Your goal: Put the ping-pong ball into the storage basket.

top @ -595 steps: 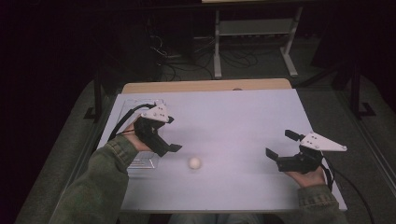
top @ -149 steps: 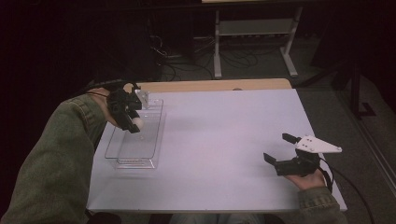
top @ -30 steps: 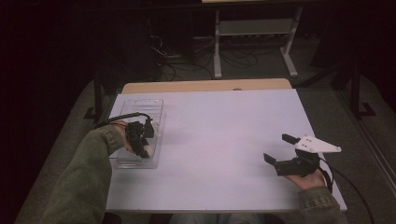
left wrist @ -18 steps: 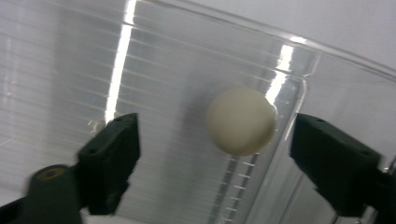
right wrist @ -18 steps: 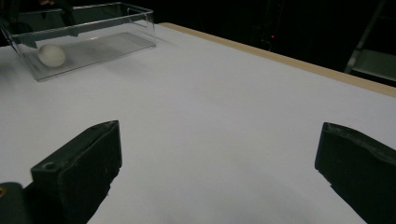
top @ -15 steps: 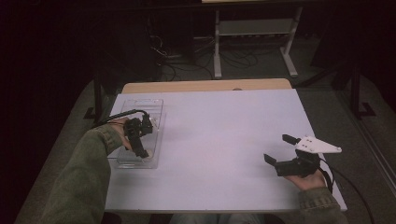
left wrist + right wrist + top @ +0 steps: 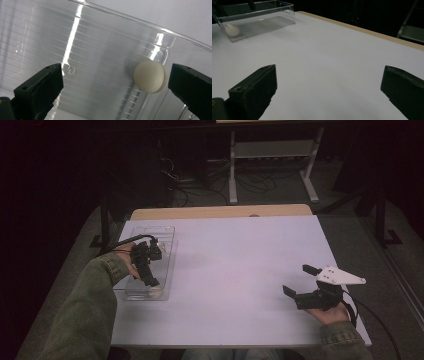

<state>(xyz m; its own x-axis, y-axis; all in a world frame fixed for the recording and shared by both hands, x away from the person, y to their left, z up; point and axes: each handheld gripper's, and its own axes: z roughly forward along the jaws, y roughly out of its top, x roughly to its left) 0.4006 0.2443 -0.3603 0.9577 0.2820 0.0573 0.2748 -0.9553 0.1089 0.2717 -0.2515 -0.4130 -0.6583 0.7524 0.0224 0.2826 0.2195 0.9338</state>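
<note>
My left tongs (image 7: 152, 282) hang over the clear plastic bin (image 7: 167, 265) at about 9 o'clock on the bench (image 7: 240, 270), pointing down into its near end. Jaws have just been opening and now stand wide, nothing pressed between them. In the left gripper view the white ball (image 7: 149, 76) lies on the ribbed bin floor, in a rounded corner by the wall, between the two jaws (image 7: 112, 92) but close to the one at 3 o'clock; a thin gap shows there, so free of both pads. The bin (image 7: 87, 45) is see-through, with a glare streak running up it.

In the right gripper view the same ball (image 7: 232, 30) sits at the near end of the bin (image 7: 274, 17), far off at 10 o'clock, resting on the bottom against the end wall.

My right tongs (image 7: 296, 285) rest low at about 4 o'clock on the bench, hand under them, grey three-cornered plate on top, cable trailing off the edge. Jaws wide apart, nothing between them, just bare white bench (image 7: 332, 65) ahead (image 7: 327, 92). Well apart from the bin and the ball.

A wooden strip runs along the far edge of the bench at 12 o'clock.
</note>
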